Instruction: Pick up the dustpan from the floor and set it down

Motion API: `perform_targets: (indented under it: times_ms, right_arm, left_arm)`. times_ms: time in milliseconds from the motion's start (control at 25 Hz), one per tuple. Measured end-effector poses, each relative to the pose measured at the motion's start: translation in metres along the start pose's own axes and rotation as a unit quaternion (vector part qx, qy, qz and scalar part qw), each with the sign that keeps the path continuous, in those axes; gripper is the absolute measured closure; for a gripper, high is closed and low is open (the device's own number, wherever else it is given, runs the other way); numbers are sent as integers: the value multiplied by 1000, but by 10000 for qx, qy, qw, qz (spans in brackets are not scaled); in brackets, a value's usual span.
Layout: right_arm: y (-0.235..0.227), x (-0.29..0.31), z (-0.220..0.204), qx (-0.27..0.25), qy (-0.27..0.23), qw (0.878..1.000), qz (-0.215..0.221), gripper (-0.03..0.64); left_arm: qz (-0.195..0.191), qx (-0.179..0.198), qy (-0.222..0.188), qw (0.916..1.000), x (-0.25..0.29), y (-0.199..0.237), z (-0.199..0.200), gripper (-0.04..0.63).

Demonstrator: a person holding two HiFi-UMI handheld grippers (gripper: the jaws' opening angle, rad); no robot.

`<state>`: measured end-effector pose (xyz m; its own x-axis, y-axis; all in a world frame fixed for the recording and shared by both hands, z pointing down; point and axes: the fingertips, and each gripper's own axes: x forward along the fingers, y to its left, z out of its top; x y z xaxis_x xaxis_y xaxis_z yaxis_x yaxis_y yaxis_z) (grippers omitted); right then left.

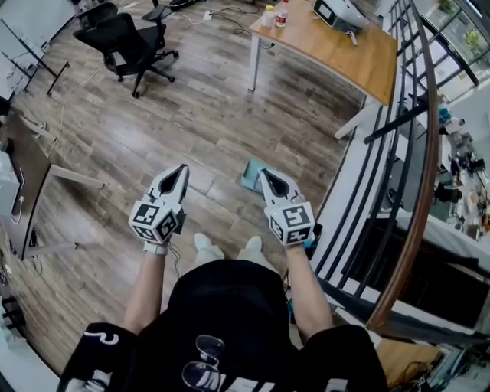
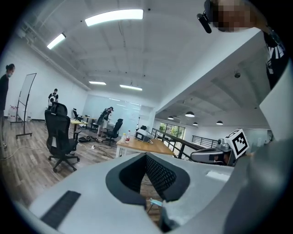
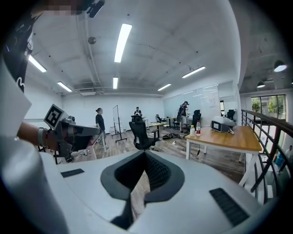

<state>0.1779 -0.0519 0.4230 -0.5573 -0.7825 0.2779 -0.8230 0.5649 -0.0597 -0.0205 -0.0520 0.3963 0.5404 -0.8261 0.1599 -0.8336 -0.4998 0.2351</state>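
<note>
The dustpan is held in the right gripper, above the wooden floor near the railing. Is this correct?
Not quite: the dustpan is not held. In the right gripper view, the right gripper has its jaws together with nothing between them. In the head view, the dustpan lies on the wooden floor near the railing, just beyond that gripper.

I can read no words, brand names or numbers anywhere. The only signs are the black-and-white square markers (image 1: pixel 156 220) on my left hand-held gripper (image 1: pixel 182 170) and my right hand-held gripper (image 1: pixel 265 176): block patterns, not letters. The white print (image 1: pixel 103 337) on my black shirt (image 1: pixel 230 306) is cut off at the edge of view and unreadable. Labels on the bottles (image 1: pixel 276 14) on the wooden surface (image 1: pixel 360 57) are too small to read.
</note>
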Motion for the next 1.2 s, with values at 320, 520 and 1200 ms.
perform_targets:
  times_ms: [320, 520, 1200]
  right_arm:
    - [-40, -19, -13, 2, 79, 10000, 57, 621]
    - [-53, -24, -17, 32, 120, 9999, 93, 621]
    - [-77, -38, -12, -109, 21, 9998, 155, 621]
  left_arm:
    - [-7, 9, 6, 10000, 23, -43, -9, 600]
    - [26, 40, -46, 10000, 33, -54, -11, 600]
    - [34, 94, -110, 9999, 51, -82, -5, 600]
